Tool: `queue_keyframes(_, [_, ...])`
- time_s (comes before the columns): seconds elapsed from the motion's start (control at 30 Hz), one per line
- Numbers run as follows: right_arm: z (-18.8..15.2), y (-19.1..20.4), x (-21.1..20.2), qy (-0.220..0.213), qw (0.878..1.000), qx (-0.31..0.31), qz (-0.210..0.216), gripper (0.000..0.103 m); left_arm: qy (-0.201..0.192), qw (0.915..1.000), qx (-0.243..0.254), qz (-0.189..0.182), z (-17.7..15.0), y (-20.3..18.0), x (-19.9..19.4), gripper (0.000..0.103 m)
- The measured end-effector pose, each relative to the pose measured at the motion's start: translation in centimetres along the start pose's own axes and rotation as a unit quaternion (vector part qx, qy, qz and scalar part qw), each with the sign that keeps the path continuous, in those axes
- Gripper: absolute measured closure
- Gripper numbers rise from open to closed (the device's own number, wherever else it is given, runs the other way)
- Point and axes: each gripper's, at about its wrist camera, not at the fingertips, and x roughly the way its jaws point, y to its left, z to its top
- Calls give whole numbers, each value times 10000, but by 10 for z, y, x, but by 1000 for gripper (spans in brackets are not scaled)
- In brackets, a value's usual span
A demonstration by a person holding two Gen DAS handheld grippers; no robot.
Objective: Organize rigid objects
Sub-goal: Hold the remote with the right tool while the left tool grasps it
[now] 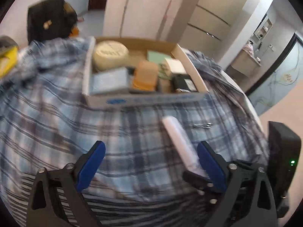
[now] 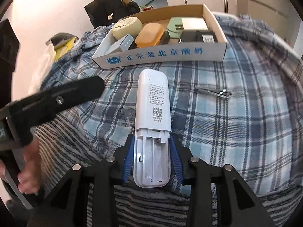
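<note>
Right gripper (image 2: 152, 158) pinches white remote (image 2: 152, 113) at its open battery bay, back side up, over plaid cloth (image 2: 236, 124), just short of cardboard box (image 2: 161, 55). Left gripper (image 1: 151, 162) spread wide, holding nothing. Metal key (image 2: 213, 92) lies on the cloth, right of the remote, near the box.

White plastic remote control (image 2: 152, 102) lies on blue plaid cloth (image 2: 236, 124), in front of shallow cardboard tray (image 2: 162, 55). Small metal clip (image 2: 213, 92) to its right. In tray: round cream tin (image 2: 126, 27) rear left, orange rounded box (image 2: 149, 35) centre, black box (image 2: 197, 36) right.
</note>
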Motion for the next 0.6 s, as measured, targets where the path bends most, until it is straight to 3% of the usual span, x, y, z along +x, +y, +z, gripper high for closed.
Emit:
queue_keyframes(0.17, [0, -12, -2, 6, 9990, 246, 360, 67, 238, 9996, -65, -97, 4, -20, 19, 16])
queue_keyframes(0.23, [-1, -13, -3, -18, 9987, 270, 424, 67, 334, 9994, -85, -69, 7, -26, 28, 29])
queue_keyframes(0.37, [-1, -19, -4, -61, 9978, 335, 568, 67, 641, 9975, -199, -203, 11, -33, 47, 39])
queue_keyframes(0.47, [-2, -18, -4, -86, 9981, 272, 539, 67, 807, 9955, -277, -405, 12, -38, 58, 57])
queue_keyframes(0.6, [-4, -20, -7, -154, 9988, 256, 386, 67, 767, 9968, -156, -162, 11, -46, 63, 72])
